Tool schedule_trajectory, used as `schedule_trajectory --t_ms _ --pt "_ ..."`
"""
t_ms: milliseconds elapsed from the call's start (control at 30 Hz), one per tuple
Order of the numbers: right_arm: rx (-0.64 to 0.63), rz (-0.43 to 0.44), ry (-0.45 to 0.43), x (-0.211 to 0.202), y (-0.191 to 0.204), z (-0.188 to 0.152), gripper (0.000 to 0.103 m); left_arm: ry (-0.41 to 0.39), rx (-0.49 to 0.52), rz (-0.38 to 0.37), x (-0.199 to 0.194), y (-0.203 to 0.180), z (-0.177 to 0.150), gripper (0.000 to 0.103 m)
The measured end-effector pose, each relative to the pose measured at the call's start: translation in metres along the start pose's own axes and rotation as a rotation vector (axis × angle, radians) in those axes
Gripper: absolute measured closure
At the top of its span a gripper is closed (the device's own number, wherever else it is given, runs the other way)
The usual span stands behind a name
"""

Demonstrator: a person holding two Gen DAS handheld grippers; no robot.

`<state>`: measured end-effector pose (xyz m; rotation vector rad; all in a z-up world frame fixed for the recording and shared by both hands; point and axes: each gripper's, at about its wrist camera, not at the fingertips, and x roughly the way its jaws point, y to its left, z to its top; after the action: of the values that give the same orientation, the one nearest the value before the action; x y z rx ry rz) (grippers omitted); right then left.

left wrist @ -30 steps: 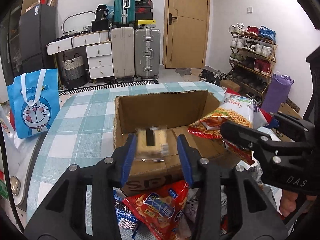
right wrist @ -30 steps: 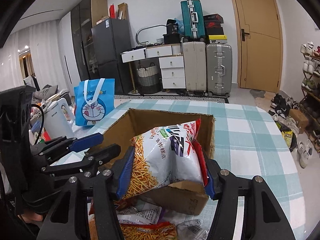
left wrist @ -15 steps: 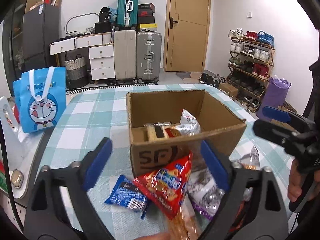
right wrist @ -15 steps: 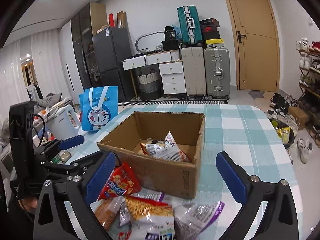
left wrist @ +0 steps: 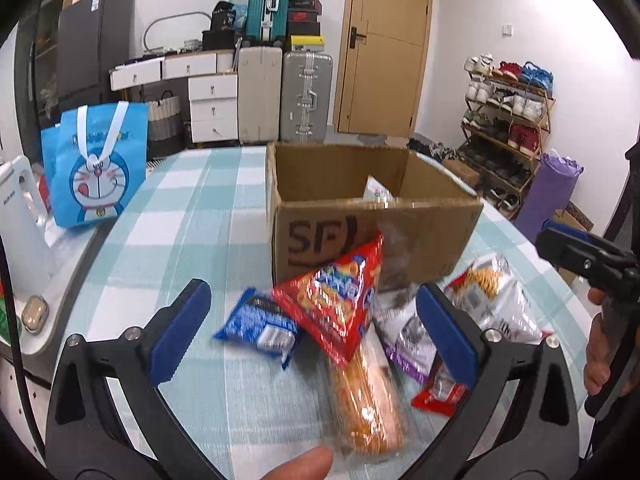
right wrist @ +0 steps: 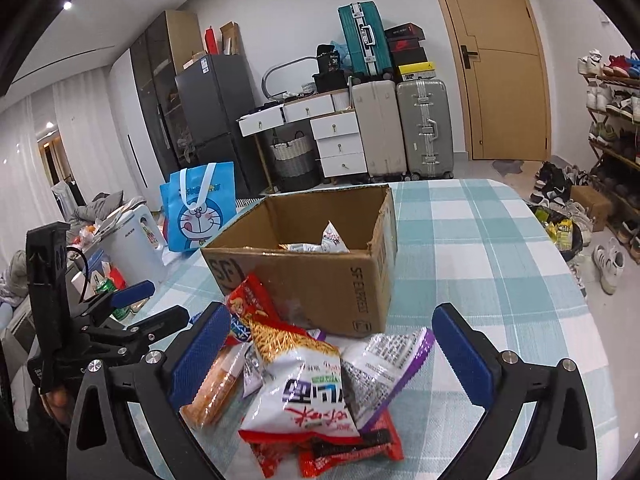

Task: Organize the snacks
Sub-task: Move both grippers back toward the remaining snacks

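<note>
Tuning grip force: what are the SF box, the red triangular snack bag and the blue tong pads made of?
Brown SF-printed cardboard box: corrugated cardboard by the look, matte, with ragged torn rim edges.
Red triangular snack bag: thin plastic film, glossy, showing glare and crinkles.
Blue pads on the right tongs: probably rubber or soft plastic, matte with a fine ribbed face; the exact material is unclear. Both tongs are open.

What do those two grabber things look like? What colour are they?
Both grabbers are black plastic with two long fingers. The left gripper and right gripper have ridged blue pads on the insides of the fingers and shiny silver screws on top. A thin black cable loops beside the left one's tall black handle. A bare hand holds the right one.
</note>
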<state>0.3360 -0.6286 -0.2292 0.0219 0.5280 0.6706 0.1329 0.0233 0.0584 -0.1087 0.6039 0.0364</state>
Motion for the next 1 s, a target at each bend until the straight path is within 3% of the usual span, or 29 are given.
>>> schedule_trajectory --t_ms 367,800,1000 --pt "-0.071 -0.015 0.008 -0.007 0.011 -0.023 0.001 0.025 0.031 0.006 0.002 -0.008 -0.021 0.001" --pt "-0.065 -0.02 0.027 -0.015 0.008 -0.032 0.001 0.019 0.063 -0.006 -0.003 -0.01 -0.036 0.001" --pt "-0.098 -0.004 0.084 -0.005 0.012 -0.04 0.001 0.028 0.083 -0.005 -0.003 -0.011 -0.044 0.001"
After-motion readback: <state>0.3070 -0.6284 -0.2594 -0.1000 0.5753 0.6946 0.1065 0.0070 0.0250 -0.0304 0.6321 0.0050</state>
